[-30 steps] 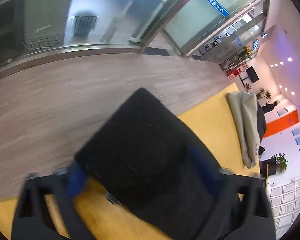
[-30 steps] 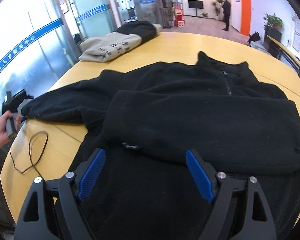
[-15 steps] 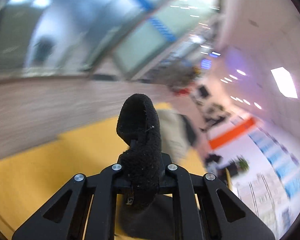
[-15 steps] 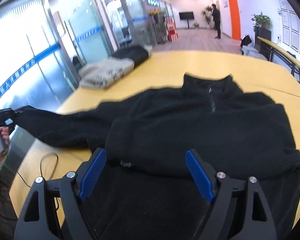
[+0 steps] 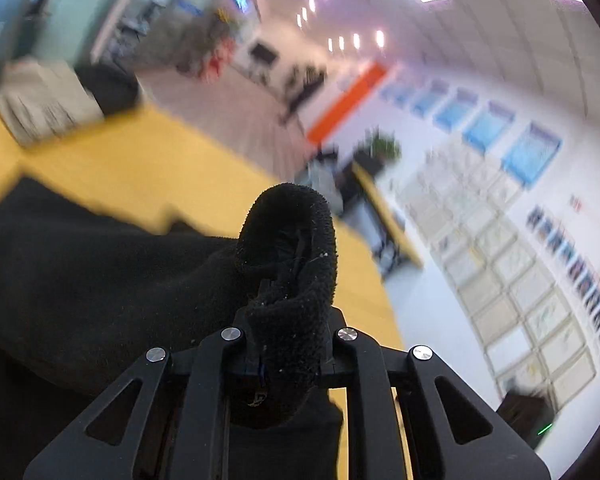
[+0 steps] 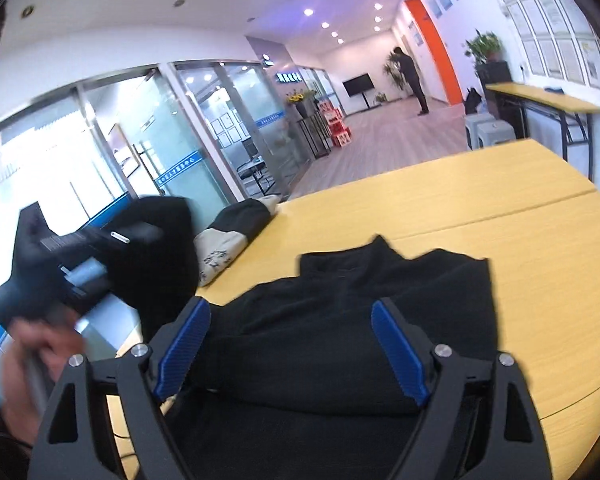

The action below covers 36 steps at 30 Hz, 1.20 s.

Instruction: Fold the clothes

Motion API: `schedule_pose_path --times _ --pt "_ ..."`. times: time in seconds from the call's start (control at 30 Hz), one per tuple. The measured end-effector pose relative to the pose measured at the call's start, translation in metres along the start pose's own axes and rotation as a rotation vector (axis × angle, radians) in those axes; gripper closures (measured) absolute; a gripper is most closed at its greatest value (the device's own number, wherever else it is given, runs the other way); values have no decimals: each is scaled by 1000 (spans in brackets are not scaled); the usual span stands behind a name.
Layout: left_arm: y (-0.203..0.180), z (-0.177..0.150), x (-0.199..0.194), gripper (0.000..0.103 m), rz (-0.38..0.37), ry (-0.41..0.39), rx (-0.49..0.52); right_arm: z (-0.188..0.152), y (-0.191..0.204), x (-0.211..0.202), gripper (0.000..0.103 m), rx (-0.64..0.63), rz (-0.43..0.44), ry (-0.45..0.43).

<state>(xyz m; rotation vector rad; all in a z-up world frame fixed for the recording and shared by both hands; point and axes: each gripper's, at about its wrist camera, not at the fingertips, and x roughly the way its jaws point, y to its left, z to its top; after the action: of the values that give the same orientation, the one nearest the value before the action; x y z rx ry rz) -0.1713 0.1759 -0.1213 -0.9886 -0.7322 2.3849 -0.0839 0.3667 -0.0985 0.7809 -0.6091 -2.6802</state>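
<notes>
While two garments lie on the yellow counter (image 6: 480, 216), only one is being handled: a black fleece jacket (image 6: 340, 320) spread across the near part of the counter, with its collar pointing toward the far side. The second garment, a folded beige and black sweatshirt (image 6: 228, 236), sits near the counter's left edge, just beyond the jacket and apart from it. The left gripper (image 5: 288, 320) is clamped tight on one sleeve cuff (image 5: 288, 248) of the jacket, the fabric bunched up in a loop above the closed fingers; in the right wrist view this gripper (image 6: 80, 256) is raised above the counter's left edge, blurred, with the sleeve hanging dark beside it and the person's left hand (image 6: 28, 360) wrapped around its handle. The right gripper (image 6: 288, 344) hovers low over the jacket's near part with its two blue fingers (image 6: 184, 344) spread wide apart, holding nothing. To the right of the jacket and beyond its collar the counter shows bare yellow surface out to its curved edge. A seam line runs across the counter behind the collar.
</notes>
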Motion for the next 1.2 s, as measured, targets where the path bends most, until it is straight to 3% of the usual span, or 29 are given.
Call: schedule_pose_path --times 0.1,0.17,0.23,0.3,0.47,0.63,0.67,0.7,0.77,0.8,0.87,0.9,1.03,1.2 --pt "-27 -53 75 88 56 120 83 4 -54 4 15 60 16 52" --pt "-35 -78 104 83 112 196 128 0 -87 19 14 126 24 116" --pt "-33 -93 114 66 137 228 151 -5 -118 34 14 191 33 168" --pt "-30 -98 105 39 132 222 169 -9 -141 46 14 250 43 193" --pt "-16 -85 48 13 121 160 222 -20 -171 74 10 403 93 233" --pt "25 -46 -11 11 195 120 267 -34 -159 103 8 412 114 266" --pt "36 -36 -20 5 211 107 274 -36 -155 106 8 412 114 264" --pt "53 -23 -25 0 236 102 278 -37 -153 111 8 406 100 263" --pt "93 0 -28 0 277 111 269 -39 -147 123 8 361 38 296" --pt "116 5 -30 1 279 125 246 -39 -143 127 15 325 3 318" --pt "133 4 -27 4 262 143 238 -38 -134 136 56 249 -58 360" --pt "138 2 -24 6 253 151 238 -37 -128 138 94 218 -73 380" --pt "158 -4 -15 8 214 184 238 -4 -76 126 99 89 -63 279" --pt "184 -12 -3 8 167 225 238 70 10 89 99 17 72 36"
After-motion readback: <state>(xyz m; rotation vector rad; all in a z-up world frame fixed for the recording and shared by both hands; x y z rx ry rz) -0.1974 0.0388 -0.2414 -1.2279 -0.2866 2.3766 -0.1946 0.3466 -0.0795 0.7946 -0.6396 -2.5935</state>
